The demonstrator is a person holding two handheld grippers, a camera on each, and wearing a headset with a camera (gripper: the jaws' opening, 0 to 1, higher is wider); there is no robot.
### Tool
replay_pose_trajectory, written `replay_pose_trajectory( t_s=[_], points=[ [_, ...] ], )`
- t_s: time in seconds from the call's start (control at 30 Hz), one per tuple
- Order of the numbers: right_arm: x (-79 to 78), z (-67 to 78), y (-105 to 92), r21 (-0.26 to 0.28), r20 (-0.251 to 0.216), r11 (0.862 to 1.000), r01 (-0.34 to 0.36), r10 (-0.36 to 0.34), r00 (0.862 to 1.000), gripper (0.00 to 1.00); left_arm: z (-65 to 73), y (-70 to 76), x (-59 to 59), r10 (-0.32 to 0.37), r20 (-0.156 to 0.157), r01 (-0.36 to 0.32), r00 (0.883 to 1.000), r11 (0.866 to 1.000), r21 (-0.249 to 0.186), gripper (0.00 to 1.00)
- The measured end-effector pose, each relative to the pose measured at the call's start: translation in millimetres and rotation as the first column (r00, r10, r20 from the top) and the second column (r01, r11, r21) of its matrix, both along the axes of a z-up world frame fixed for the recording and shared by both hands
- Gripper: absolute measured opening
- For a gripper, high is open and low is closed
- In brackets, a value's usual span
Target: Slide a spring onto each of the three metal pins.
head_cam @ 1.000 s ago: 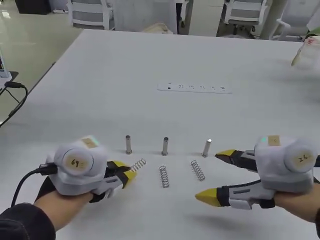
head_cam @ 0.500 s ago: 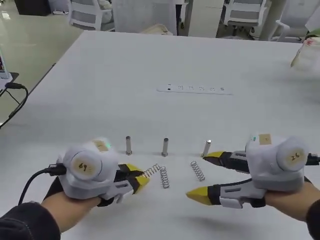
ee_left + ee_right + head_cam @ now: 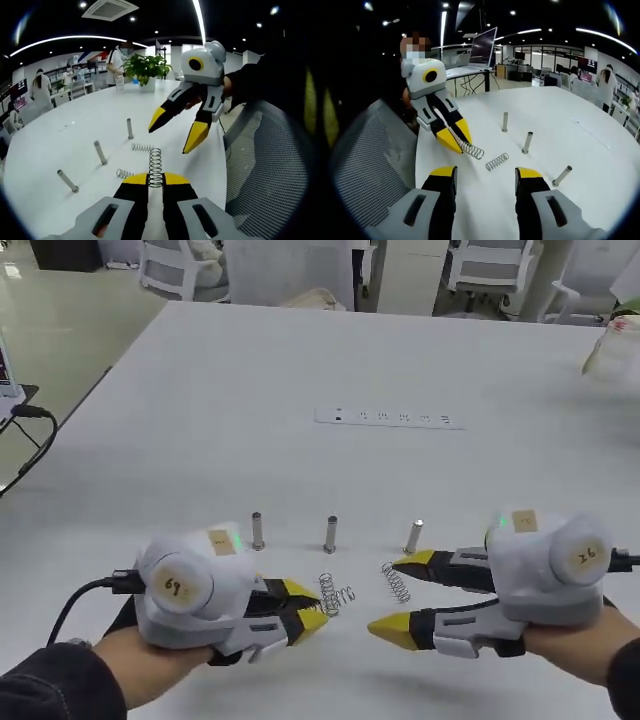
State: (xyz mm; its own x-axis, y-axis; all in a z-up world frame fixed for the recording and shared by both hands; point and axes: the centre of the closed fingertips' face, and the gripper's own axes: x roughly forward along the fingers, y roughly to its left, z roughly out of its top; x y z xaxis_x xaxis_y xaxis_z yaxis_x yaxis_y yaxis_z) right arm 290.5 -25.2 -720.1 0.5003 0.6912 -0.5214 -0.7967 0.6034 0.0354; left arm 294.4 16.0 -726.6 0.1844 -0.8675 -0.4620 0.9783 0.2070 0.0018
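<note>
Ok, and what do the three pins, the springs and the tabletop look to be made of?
The pins look like metal: silvery grey shafts with a bright highlight along them, brushed or polished. The springs are thin coiled wire, likely steel, pale grey and glinting. The tabletop is smooth, matt white, probably laminate; its core cannot be told.

The white desk (image 3: 300,360) carries a white power strip (image 3: 390,418) lying flat near its middle. Closer in, three metal pins stand in a row: the left pin (image 3: 258,530) and middle pin (image 3: 331,534) are upright, the right pin (image 3: 413,536) tilted. Just in front lie the middle spring (image 3: 326,589) and right spring (image 3: 397,582).
</note>
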Motion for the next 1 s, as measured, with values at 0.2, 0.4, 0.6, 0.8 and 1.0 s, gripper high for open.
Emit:
replay_pose_trajectory(
  t_s=[0.2,0.4,0.6,0.8,1.0],
  points=[
    [-2.3,-0.1,2.8,-0.003,0.002,1.0,-0.019,0.019,1.0,0.37,2.2,-4.2,-5.3,-0.031,0.011,0.031,0.999,1.0,-0.003,0.02],
    [-7.8,0.3,8.1,0.005,-0.006,0.999,-0.052,0.052,0.999,0.31,7.2,-10.5,-15.0,-0.086,0.033,0.086,0.996,0.996,-0.013,0.02],
    [-15.4,-1.2,13.5,0.009,-0.02,0.996,-0.092,0.092,0.996,0.26,3.9,-11.5,-21.8,-0.137,0.056,0.137,0.989,0.991,0.004,0.02],
    [-22.3,-3.0,18.0,0.016,-0.04,0.992,-0.124,0.124,0.991,0.21,5.9,-13.2,-27.1,-0.173,0.084,0.174,0.981,0.985,0.0,0.02],
    [-26.3,-2.0,20.6,0.017,-0.037,0.989,-0.147,0.148,0.988,0.15,5.5,-14.2,-29.5,-0.188,0.102,0.189,0.977,0.982,0.008,0.02]
  ],
)
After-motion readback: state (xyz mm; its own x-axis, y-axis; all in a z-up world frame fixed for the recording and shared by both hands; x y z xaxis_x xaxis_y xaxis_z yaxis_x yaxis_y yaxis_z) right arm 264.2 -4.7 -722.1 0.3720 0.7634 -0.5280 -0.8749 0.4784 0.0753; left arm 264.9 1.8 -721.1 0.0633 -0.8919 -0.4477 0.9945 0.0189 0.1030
